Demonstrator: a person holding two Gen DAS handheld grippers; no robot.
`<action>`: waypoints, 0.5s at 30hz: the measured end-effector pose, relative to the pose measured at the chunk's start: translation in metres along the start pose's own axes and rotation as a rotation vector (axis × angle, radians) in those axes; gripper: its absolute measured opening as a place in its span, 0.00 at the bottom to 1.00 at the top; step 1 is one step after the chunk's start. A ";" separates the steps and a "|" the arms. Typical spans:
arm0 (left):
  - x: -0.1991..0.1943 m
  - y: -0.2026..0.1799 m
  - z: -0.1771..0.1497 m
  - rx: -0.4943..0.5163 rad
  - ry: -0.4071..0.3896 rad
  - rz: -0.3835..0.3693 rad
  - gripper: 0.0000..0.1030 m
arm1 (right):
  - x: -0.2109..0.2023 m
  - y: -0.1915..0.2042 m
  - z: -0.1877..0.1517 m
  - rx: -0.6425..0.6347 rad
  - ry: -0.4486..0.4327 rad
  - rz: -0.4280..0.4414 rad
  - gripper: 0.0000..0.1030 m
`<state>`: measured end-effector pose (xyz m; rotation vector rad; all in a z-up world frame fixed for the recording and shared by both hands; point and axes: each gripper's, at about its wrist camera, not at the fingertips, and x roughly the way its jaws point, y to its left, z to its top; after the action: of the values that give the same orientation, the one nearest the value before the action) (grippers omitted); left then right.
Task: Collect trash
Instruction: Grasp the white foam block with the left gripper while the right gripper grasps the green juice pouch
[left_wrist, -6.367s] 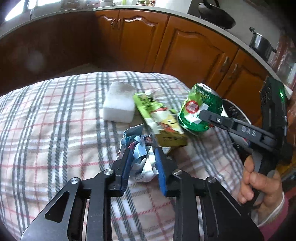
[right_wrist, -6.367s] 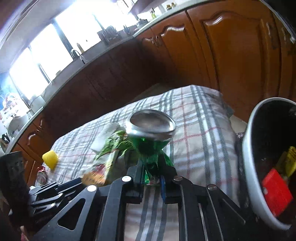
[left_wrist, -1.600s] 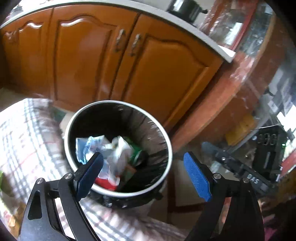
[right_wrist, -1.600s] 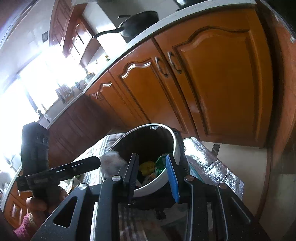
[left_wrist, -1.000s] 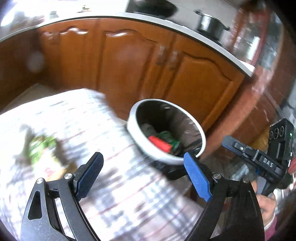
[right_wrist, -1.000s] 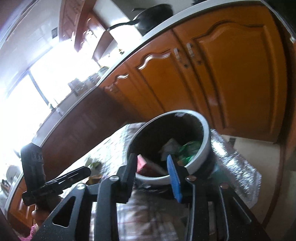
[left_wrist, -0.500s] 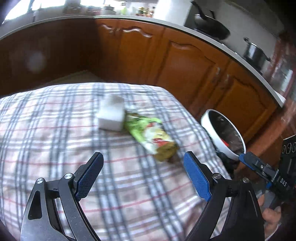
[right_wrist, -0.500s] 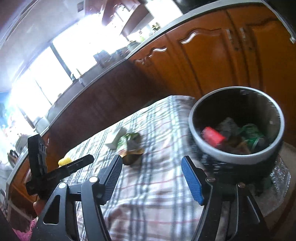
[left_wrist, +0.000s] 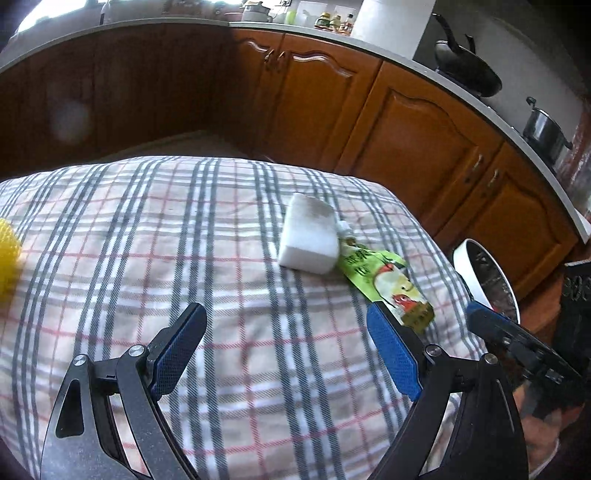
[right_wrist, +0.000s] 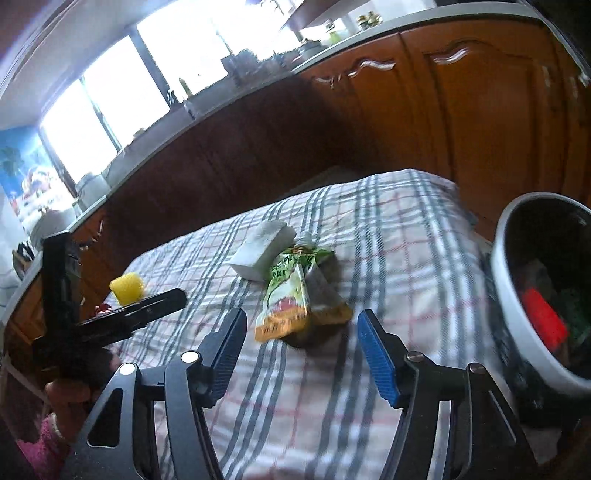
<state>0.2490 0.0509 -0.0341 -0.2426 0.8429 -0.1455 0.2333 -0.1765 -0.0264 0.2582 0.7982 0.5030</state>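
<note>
**A:** Where is the trash seen in relation to the jaws?

**B:** A flattened green juice pouch (right_wrist: 286, 295) is seen lying on the checked cloth (right_wrist: 388, 258), just ahead of the right gripper (right_wrist: 301, 345) and roughly in line with the gap between its jaws. It is not touched by either pad. Those jaws have just been closing a little, yet a broad gap is left between them and nothing is held. From the left gripper (left_wrist: 286, 354) the same pouch (left_wrist: 384, 280) is found ahead and off to the right, just beyond the tip of the right-hand blue pad.

**A:** And the left jaws?

**B:** They are spread wide and nothing is gripped; only cloth is seen between them.

**A:** What is noted of shapes and materials?

**B:** The pouch is glossy, printed and long, with a small cap at its far end. Against that end a white rectangular block (left_wrist: 308, 236) is set; its surface looks matt and soft, and contact between the two cannot be settled. The cloth is woven, with grey and red lines, and is draped over the bench. A round bin (right_wrist: 509, 295) with a pale rim and dark lining is seen right of the right jaws, with red and green scraps inside. A yellow lump (right_wrist: 127, 288) is seen far to the left.
</note>
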 end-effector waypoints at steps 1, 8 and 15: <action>0.000 0.003 0.002 -0.004 0.001 0.002 0.88 | 0.009 -0.001 0.004 -0.008 0.010 -0.003 0.63; 0.011 0.019 0.013 -0.022 0.024 0.033 0.88 | 0.066 -0.012 0.027 0.000 0.136 0.060 0.62; 0.024 0.014 0.024 -0.003 0.052 0.021 0.88 | 0.071 -0.017 0.021 0.026 0.180 0.130 0.18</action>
<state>0.2835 0.0628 -0.0399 -0.2336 0.8968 -0.1318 0.2961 -0.1548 -0.0629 0.2933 0.9679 0.6449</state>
